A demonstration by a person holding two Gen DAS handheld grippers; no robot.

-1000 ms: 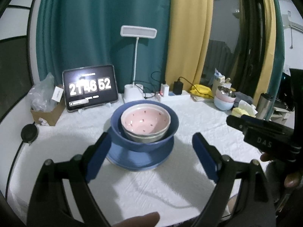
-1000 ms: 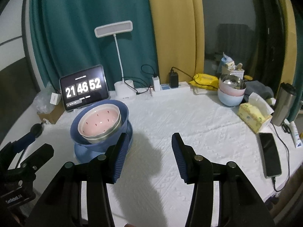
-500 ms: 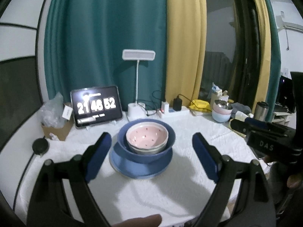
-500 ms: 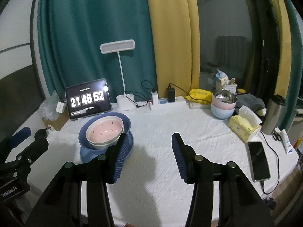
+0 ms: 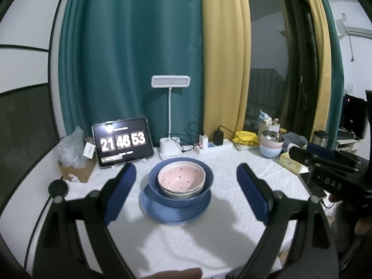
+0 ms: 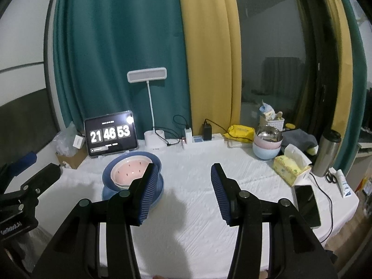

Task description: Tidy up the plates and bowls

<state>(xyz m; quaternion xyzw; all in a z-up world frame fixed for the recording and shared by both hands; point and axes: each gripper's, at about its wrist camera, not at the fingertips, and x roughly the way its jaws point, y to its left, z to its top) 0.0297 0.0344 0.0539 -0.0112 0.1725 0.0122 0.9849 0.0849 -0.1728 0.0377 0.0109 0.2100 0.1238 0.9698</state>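
Observation:
A stack stands on the white table: a pink speckled bowl (image 5: 181, 178) nests in a dark blue bowl (image 5: 202, 190), which rests on a blue plate (image 5: 174, 214). My left gripper (image 5: 186, 174) hovers open, well back from the stack, with nothing between its blue pads. My right gripper (image 6: 183, 174) is open and empty too, to the right of the stack. In the right wrist view its left pad covers part of the pink bowl (image 6: 130, 171), dark blue bowl (image 6: 109, 169) and blue plate (image 6: 107, 193).
A tablet clock (image 5: 123, 143), a white desk lamp (image 5: 171, 82) and a power strip (image 5: 216, 144) line the back edge. Stacked pastel bowls (image 6: 267, 146), a tissue box (image 6: 290, 167), a steel flask (image 6: 326, 153) and a phone (image 6: 307, 205) sit at the right. A cardboard box (image 5: 76, 172) stands at the left.
Both grippers have risen and pulled back from the table, so the bowl stack looks smaller and farther. Their jaws have kept the same opening. The clock has ticked on.

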